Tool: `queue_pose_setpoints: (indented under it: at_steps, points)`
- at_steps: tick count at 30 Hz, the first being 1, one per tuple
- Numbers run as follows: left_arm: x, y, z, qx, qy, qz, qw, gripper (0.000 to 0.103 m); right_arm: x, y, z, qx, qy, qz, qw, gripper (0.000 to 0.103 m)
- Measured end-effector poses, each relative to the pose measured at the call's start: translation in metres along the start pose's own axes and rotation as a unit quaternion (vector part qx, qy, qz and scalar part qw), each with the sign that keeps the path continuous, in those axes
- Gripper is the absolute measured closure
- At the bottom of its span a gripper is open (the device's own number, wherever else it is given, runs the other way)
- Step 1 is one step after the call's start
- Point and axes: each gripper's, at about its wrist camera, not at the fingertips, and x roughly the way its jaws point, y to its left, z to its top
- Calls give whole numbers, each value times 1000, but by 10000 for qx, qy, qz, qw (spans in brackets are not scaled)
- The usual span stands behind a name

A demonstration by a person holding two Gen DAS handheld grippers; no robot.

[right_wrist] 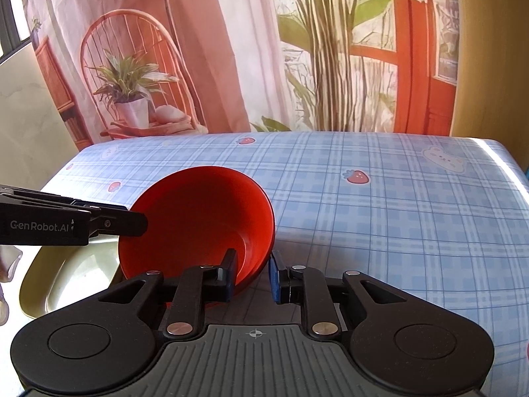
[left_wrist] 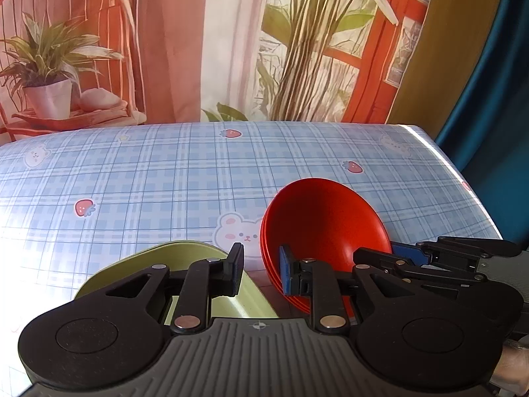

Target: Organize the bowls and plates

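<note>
The bowls (left_wrist: 325, 228) were red, the plate (left_wrist: 185, 258) at their 9 o'clock pale green. The counter (left_wrist: 165, 172) wore a light blue plaid printed with pink strawberries and white bears. Both grippers (left_wrist: 261, 271) (right_wrist: 253, 276) were black with blue pads.

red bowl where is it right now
The red bowl is tilted near the table's front edge, beside the green plate. The right gripper straddles its near rim.

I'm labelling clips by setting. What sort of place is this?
Likely a staged home dining setup: a table with a bear-and-strawberry plaid cloth, a printed backdrop of a chair and plants behind, and red bowls beside a green plate.
</note>
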Motion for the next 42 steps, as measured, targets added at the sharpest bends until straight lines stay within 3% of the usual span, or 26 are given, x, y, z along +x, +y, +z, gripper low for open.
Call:
queue_pose_setpoints:
  at_steps: [11,27,36,42]
  points:
    - [7,-9,-4,59,82,-349,9993,80,0,-8,-7,129,2,-4,9999,89]
    - [3,-11,-5,154,55,-214,9996,85,-8,-12,-13,427,-167,106,9989,90]
    - [-30,-16,1,142,-223,-287,9992,85,-36,-6,3,365,-441,76,9983,91]
    - [-60,-3,-1,102,-370,-175,9991,85,-52,20,15,162,-621,205,9977,91]
